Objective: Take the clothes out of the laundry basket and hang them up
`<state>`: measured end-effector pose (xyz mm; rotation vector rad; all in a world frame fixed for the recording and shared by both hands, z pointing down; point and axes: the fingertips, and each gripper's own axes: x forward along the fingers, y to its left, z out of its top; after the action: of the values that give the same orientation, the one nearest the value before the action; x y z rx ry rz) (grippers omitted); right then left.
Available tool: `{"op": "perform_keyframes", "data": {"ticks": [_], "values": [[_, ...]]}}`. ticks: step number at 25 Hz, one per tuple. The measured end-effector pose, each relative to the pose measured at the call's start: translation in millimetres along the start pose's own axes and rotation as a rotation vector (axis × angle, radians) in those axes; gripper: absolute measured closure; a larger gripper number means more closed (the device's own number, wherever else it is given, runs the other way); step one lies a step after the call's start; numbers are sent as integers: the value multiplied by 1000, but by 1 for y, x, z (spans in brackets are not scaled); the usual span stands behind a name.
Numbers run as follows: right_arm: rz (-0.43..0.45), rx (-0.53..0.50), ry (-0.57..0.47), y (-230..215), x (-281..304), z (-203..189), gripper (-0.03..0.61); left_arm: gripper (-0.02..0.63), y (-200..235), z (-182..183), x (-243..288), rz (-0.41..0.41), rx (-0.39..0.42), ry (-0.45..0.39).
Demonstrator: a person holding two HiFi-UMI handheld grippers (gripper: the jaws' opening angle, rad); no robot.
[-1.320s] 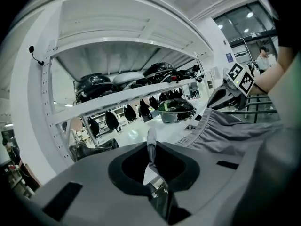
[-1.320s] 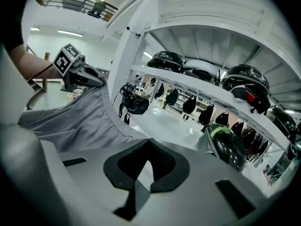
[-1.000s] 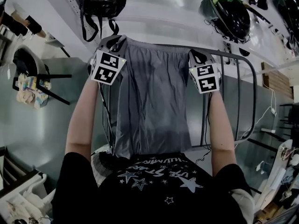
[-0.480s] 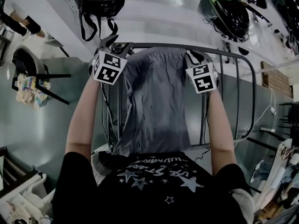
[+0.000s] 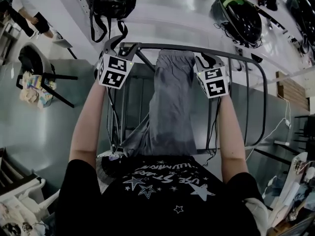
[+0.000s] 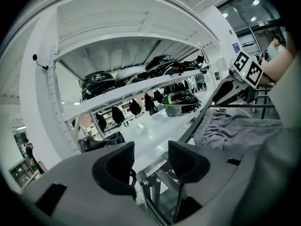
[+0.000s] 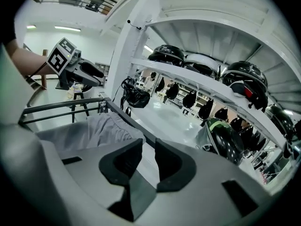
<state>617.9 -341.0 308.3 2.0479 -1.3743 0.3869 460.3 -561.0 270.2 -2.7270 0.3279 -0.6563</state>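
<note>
At the top bar of the metal rack, the left gripper has just been opening its jaws. They stand wide apart and grasp nothing; only the rack's corner shows between them. The right gripper has also just been opening, and its narrower gap is empty. Between the two grippers the grey garment hangs over the bar, free of both. Beyond it, a black bag and a helmet are at the white shelving.
</note>
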Motion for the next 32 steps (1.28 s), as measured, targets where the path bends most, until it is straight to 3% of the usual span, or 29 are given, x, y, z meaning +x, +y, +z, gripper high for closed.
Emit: {"op": "perform_keyframes", "data": {"ticks": [19,32], "values": [[101,33,-223,13,-90,36,500,397,-31,41,-110,168,-128,-73],[228,73,-397,48,-166,37,552,515,-51,43,-247,441,-171,-117]]}}
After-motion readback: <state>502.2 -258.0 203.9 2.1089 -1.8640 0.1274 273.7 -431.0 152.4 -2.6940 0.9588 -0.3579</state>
